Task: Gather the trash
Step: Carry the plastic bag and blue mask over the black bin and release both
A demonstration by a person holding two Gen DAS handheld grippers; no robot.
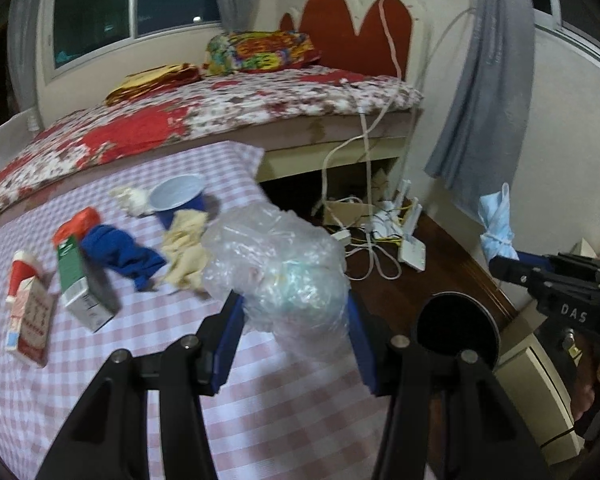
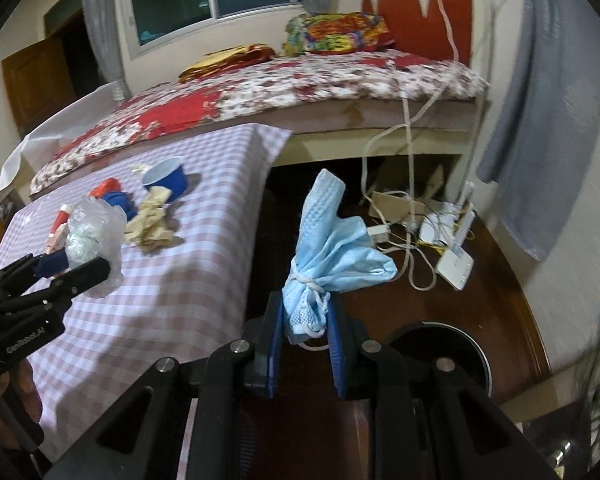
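My left gripper (image 1: 296,312) is shut on a crumpled clear plastic bag (image 1: 276,260), held above the right edge of the checked table (image 1: 260,420). My right gripper (image 2: 304,320) is shut on a tied light-blue face mask (image 2: 332,248), hanging over the dark floor right of the table. A round black bin (image 1: 458,330) stands on the floor beside the table, just right of the left gripper; the right wrist view shows the black bin (image 2: 460,344) below and right of the mask. On the table lie a blue cup (image 1: 178,198), cream tissues (image 1: 184,252), blue cloth (image 1: 118,252), a green carton (image 1: 82,280) and a red-white box (image 1: 28,312).
A bed (image 1: 220,112) with a floral quilt borders the table's far side. White cables and a router (image 1: 384,232) lie on the floor by the wall. A grey curtain (image 1: 484,92) hangs at right. A person's hand (image 1: 592,384) grips the right tool.
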